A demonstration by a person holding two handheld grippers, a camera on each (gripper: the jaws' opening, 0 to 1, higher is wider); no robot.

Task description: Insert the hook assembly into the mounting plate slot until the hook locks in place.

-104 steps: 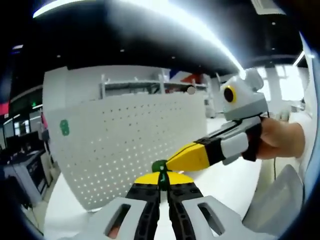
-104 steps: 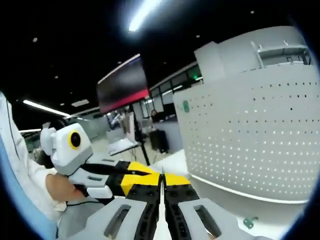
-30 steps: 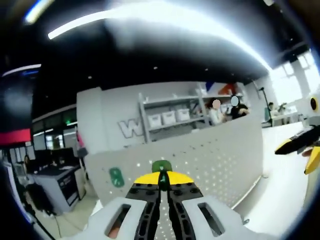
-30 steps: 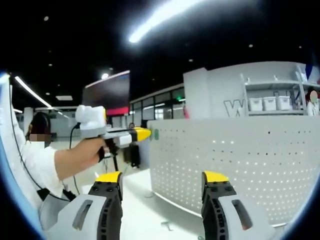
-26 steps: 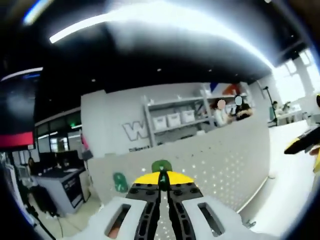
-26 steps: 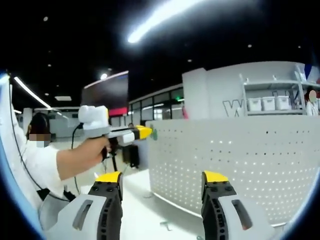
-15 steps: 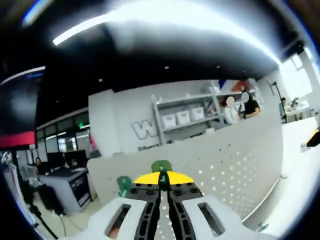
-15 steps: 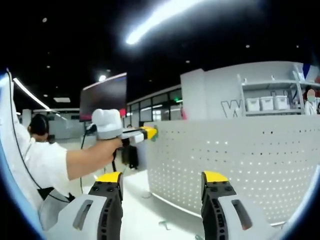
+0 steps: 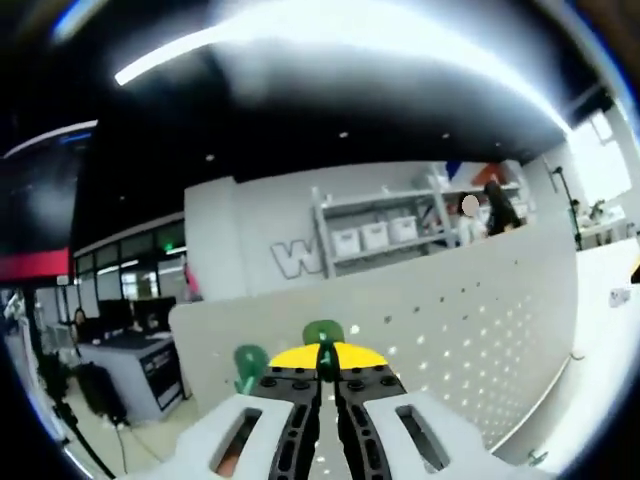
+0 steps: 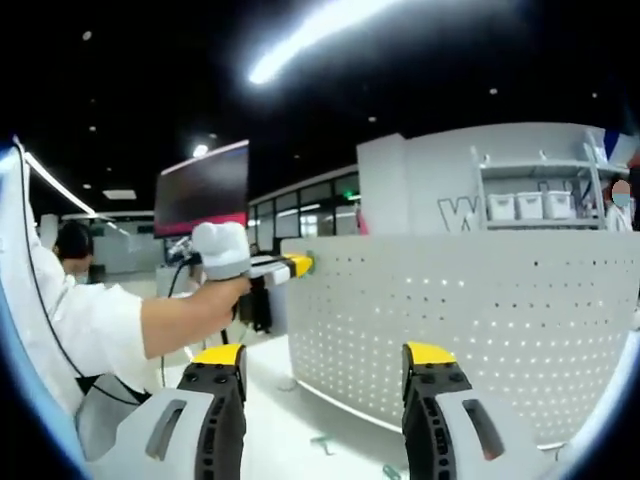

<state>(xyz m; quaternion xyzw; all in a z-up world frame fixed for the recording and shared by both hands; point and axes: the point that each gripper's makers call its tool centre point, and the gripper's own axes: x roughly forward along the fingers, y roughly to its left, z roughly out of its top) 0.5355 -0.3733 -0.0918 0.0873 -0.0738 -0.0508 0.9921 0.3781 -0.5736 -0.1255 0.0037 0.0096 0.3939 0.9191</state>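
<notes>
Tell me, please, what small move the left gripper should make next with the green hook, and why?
Probably a short push forward toward the perforated panel. The left gripper is shut on the green hook, and in the right gripper view its yellow tip sits at the panel's upper left edge, near another green hook. Whether it has locked cannot be told.

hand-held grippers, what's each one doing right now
Left hand-held gripper: closed on the green hook.
Right hand-held gripper: open, holding nothing.
</notes>
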